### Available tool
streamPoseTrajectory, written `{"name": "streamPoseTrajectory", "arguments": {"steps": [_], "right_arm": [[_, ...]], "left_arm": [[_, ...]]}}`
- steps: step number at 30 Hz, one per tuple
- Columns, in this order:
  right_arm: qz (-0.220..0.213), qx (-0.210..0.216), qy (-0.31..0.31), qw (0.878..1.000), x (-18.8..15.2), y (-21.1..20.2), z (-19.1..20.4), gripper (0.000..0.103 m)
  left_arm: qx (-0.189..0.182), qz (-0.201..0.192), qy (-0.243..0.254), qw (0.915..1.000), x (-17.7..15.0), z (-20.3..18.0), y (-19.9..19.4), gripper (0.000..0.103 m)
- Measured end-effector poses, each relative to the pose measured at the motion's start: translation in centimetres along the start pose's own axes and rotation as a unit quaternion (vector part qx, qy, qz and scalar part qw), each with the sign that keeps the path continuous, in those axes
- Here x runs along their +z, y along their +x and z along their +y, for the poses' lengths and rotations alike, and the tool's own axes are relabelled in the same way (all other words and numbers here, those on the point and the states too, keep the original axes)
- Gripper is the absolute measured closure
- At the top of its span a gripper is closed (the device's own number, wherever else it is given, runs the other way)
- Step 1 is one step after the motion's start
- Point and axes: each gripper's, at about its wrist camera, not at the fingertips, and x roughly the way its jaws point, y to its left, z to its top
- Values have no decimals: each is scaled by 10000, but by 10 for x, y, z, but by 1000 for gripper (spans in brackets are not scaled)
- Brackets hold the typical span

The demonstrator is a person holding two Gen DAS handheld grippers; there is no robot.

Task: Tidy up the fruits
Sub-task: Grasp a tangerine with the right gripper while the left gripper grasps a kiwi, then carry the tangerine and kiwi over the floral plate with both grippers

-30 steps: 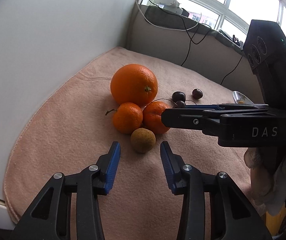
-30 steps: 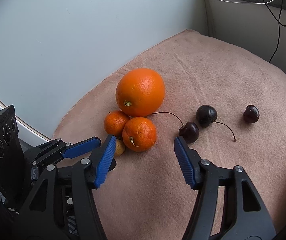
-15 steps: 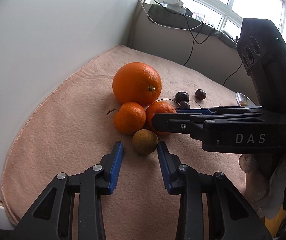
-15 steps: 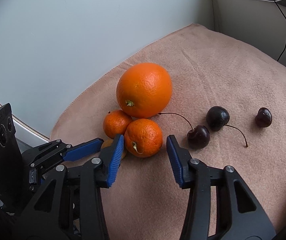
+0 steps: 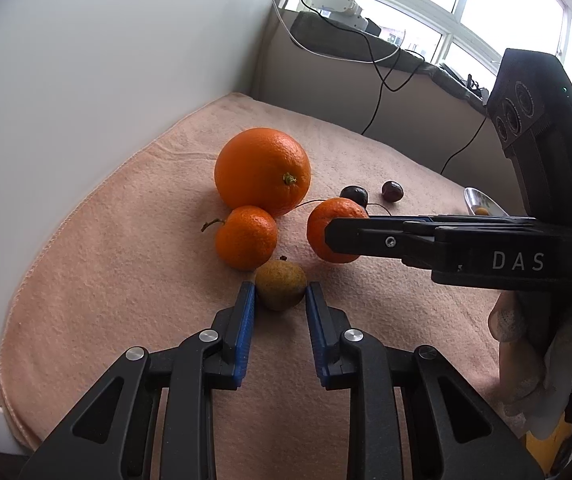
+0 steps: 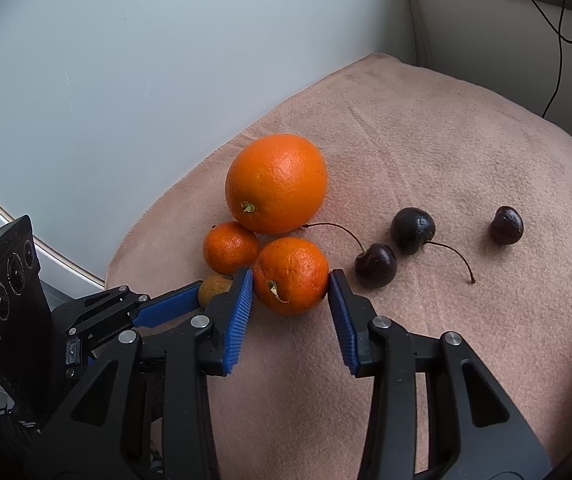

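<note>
Tongs (image 6: 289, 276) round mandarin (image 6: 290, 276) (touching)

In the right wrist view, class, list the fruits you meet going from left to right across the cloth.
Brown fruit → small mandarin → big orange → stemmed cherry → middle cherry → far cherry. The mandarin between the right tongs overlaps the big orange's span, so it is left out.

left gripper (image 5: 279, 300) narrowed around longan (image 5: 280, 285), right gripper (image 6: 290, 280) around tangerine (image 6: 290, 276)
</note>
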Motion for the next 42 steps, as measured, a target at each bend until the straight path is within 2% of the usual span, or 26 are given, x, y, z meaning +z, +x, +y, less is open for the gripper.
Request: {"name": "streamPoseTrajectory", "arguments": {"steps": [10,20,33,42], "right_arm": [[-328,-121,191,9992,-12,-41,-19,63],[-844,-448,515,9941,-26,-111,-51,63],[-1406,-1248,1103,9760,-57,-203,-120,63],[-1489,-1713,1579,9610,-82,-235,-170,63]], "left_arm": [[-200,-104,121,9997,2,-20,-6,79],[-530,-288,334,9976,20,-51,-8,79],[-1055,-334,683,9915,43,-108,10,79],[-1351,-271,927,9861,51,-151,29,79]]}}
